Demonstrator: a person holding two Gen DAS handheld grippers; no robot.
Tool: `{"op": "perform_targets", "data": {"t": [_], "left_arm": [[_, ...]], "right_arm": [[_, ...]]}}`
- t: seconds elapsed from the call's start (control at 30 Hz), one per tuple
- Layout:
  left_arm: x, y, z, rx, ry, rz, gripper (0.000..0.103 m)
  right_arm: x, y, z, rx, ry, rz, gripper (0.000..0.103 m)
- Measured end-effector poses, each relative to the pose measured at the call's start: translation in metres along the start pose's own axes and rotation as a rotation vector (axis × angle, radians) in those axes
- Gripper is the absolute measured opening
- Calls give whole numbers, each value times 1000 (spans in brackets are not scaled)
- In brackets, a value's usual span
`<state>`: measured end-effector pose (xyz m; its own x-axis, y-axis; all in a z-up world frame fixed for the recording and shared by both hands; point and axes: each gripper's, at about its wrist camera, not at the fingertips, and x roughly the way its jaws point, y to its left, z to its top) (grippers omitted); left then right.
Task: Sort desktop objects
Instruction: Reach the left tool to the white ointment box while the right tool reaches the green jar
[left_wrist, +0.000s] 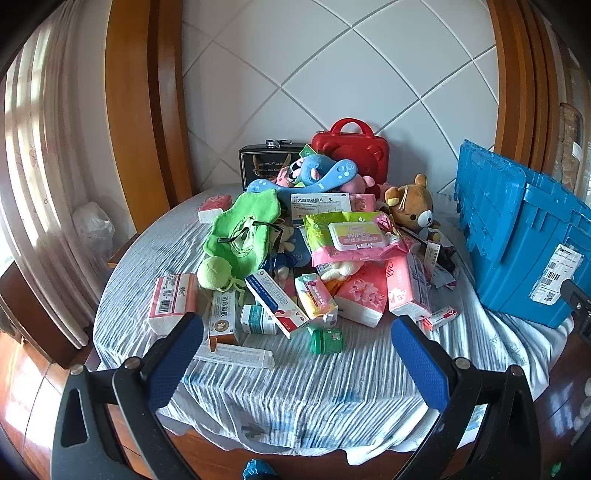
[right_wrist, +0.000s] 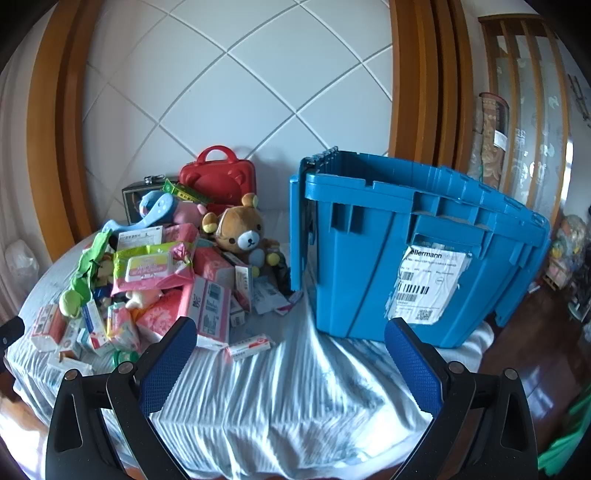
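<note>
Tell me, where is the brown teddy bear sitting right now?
The brown teddy bear sits at the back of the pile, just in front of the red case and left of the blue crate; the left wrist view shows it too.

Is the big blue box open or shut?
Open. The blue box has its lid flap hanging down its side, so the top rim is uncovered.

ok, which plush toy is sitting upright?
The brown bear, at the pile's right edge beside the blue crate. The green frog and blue plush lie flat.
</note>
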<state>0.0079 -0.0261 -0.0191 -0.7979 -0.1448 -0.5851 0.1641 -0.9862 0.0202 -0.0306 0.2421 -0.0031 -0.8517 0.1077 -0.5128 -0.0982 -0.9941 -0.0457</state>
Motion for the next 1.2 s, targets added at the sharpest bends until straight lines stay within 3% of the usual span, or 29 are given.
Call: {"op": "perform_targets", "data": {"t": [0.17, 0.47, 0.6, 0.77, 0.93, 1.13, 1.2], "left_arm": [[12, 20, -6, -26, 38, 43, 103], [57, 92, -31, -84, 161, 181, 103], [96, 116, -47, -104, 258, 197, 103], [145, 124, -64, -119, 369, 156, 103], [187, 115, -70, -171, 419, 121, 103], [237, 114, -78, -260, 498, 191, 103], [238, 118, -82, -297, 490, 159, 103]], "right_arm": [[12, 3, -6, -6, 34, 15, 103], [67, 35, -22, -29, 145, 75, 103], [97, 52, -34, -59, 226, 70, 103], [131, 74, -48, -98, 323, 60, 103], [153, 114, -63, -152, 397, 130, 103], [166, 156, -72, -210, 433, 188, 103], [168, 171, -74, -236, 438, 217, 103]]}}
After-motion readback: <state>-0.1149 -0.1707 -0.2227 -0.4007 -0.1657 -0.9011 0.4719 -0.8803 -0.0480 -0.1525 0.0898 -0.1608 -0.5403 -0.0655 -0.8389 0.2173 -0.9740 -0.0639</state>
